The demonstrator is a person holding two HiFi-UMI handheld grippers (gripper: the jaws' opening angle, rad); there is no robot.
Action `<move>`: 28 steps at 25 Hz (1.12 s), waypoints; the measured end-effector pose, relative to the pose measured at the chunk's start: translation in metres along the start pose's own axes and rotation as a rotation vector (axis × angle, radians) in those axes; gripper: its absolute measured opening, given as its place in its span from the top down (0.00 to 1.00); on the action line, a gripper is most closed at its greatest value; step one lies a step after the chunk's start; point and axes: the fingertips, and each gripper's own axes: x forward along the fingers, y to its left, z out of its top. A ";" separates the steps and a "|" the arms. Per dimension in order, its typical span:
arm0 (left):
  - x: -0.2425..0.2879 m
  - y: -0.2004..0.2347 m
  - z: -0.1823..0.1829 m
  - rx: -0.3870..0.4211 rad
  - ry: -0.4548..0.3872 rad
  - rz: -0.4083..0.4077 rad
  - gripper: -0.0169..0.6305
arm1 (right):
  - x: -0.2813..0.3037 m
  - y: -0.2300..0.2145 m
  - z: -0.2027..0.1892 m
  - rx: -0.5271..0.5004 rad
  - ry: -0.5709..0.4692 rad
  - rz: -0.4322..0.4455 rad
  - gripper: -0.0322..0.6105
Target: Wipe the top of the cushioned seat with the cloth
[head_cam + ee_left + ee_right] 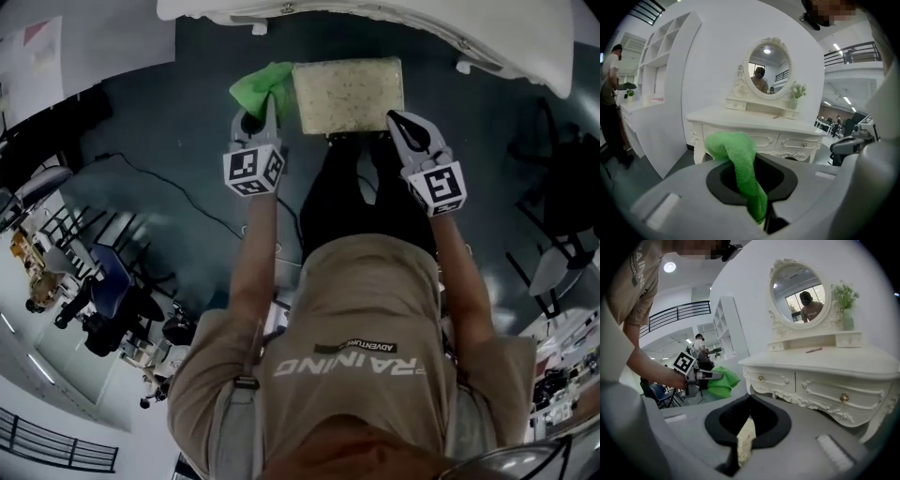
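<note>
The dressing table (375,19) is cut off by the head view's top edge. The right gripper view shows the cushioned seat (744,439) only as a sliver between the jaws. The cloth's (740,164) near end vanishes inside the left gripper's (754,159) jaws. A pinkish thing (813,350) on the tabletop is too small to tell

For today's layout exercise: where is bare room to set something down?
Bare: the whole top of the beige speckled cushioned seat, by the white dressing table. Crowded: its left edge, where the left gripper holds the green cloth.
</note>
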 end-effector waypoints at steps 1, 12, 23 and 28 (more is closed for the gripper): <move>0.011 0.008 -0.011 -0.003 0.011 -0.001 0.90 | 0.009 -0.001 -0.010 0.004 0.017 -0.002 0.95; 0.127 0.094 -0.166 0.017 0.196 -0.024 0.90 | 0.093 -0.010 -0.107 0.107 0.114 -0.094 0.95; 0.214 0.140 -0.278 0.019 0.373 -0.022 0.90 | 0.144 -0.017 -0.165 0.175 0.160 -0.120 0.95; 0.235 0.128 -0.303 0.000 0.425 -0.014 0.90 | 0.152 -0.030 -0.182 0.194 0.145 -0.104 0.95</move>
